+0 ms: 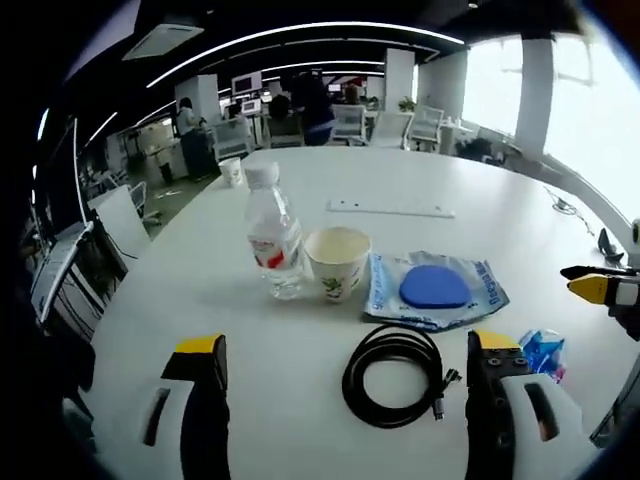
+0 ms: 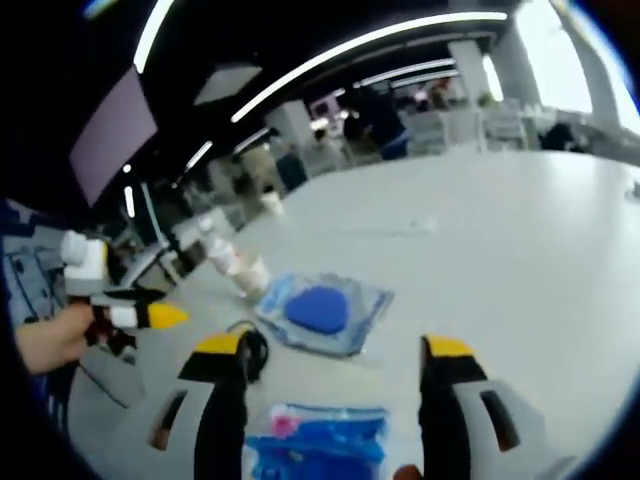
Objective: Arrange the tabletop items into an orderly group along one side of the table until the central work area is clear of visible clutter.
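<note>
While the bottle's (image 1: 272,240) red label stays unreadable, a paper cup (image 1: 337,262) stands beside it on the bench (image 1: 470,190); cable coil (image 1: 393,374) near; left gripper (image 1: 347,385) and right gripper (image 2: 333,400) both open, empty.

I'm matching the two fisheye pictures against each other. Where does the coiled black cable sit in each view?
Left gripper view: the coiled black cable lies low in the centre, between the two jaws, just below the clear bag with the blue pad.
Right gripper view: the cable peeks out beside the left jaw, left of that bag.
Shared landmark: the bag with the blue pad.
</note>
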A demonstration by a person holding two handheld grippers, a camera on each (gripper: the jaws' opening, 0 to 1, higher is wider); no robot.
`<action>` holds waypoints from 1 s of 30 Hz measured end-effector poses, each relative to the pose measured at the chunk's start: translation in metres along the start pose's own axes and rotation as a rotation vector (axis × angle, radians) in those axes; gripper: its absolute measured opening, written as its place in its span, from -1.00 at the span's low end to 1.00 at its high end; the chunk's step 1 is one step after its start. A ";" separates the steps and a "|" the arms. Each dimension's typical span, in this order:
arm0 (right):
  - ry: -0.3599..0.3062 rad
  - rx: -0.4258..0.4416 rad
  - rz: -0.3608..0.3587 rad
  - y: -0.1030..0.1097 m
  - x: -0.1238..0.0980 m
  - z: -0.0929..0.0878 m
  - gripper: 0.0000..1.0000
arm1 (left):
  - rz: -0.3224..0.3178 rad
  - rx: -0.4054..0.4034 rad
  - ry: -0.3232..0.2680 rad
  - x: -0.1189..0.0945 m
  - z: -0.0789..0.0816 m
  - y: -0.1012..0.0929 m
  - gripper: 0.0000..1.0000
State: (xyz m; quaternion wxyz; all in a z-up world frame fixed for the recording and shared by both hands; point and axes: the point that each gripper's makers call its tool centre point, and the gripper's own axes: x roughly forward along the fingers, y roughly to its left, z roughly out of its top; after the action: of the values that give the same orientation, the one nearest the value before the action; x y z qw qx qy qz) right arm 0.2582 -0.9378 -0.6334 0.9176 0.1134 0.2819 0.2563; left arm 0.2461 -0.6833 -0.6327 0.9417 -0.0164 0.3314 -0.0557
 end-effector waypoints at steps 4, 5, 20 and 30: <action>-0.002 -0.009 0.016 -0.003 -0.008 -0.002 0.32 | -0.051 -0.012 0.007 -0.004 -0.009 -0.017 0.99; 0.000 -0.010 0.017 -0.005 -0.009 -0.003 0.32 | -0.060 0.008 0.012 -0.006 -0.013 -0.023 0.99; 0.053 -0.004 0.030 -0.033 -0.029 -0.029 0.32 | -0.159 0.044 0.098 -0.004 -0.063 -0.100 0.99; 0.092 -0.009 0.064 -0.035 -0.036 -0.045 0.32 | -0.184 0.031 0.132 -0.003 -0.083 -0.133 0.99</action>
State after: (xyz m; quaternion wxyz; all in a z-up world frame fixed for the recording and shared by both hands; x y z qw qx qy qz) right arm 0.2211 -0.9840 -0.6656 0.8955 0.1066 0.3187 0.2917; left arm 0.1795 -0.8144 -0.6868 0.9090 -0.0283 0.3886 -0.1481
